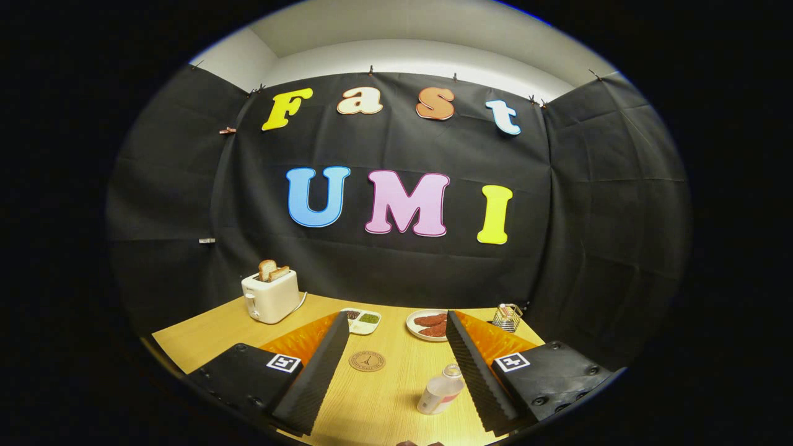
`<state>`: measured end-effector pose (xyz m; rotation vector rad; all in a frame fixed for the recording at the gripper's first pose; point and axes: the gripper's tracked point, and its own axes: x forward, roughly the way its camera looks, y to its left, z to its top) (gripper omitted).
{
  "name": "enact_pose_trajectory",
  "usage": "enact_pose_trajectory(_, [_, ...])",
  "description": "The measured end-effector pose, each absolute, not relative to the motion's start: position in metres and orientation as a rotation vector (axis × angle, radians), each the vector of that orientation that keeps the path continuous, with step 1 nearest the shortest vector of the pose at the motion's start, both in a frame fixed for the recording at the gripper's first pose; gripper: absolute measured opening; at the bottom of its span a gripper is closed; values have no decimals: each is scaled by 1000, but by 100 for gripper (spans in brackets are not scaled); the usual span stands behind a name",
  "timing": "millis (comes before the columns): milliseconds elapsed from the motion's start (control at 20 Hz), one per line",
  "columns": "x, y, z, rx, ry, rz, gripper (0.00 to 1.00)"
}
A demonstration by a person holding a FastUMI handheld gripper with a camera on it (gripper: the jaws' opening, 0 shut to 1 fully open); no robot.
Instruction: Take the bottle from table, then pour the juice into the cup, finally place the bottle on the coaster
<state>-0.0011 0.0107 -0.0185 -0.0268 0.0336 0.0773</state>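
Gripper view: the bottle [440, 391] stands upright on the table [204, 337], cap up, between the wide-apart fingers [317, 365] of the gripper [396, 371] (nearer the right one, touching neither). Coaster [367, 360] lies just beyond.

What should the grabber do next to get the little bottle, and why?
Probably ease forward and a little toward the small clear plastic bottle, so it sits centred between the open black ridged fingers. It stands on the wooden table close beside one finger, untouched, with the round brown coaster just beyond.
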Motion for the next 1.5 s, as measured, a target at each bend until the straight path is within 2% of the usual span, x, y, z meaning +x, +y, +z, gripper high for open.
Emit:
enact_pose_trajectory(700, [27, -36, -68, -10, 91, 18, 97])
enact_pose_trajectory(1500, [66, -71, -173, 85, 204, 46, 99])
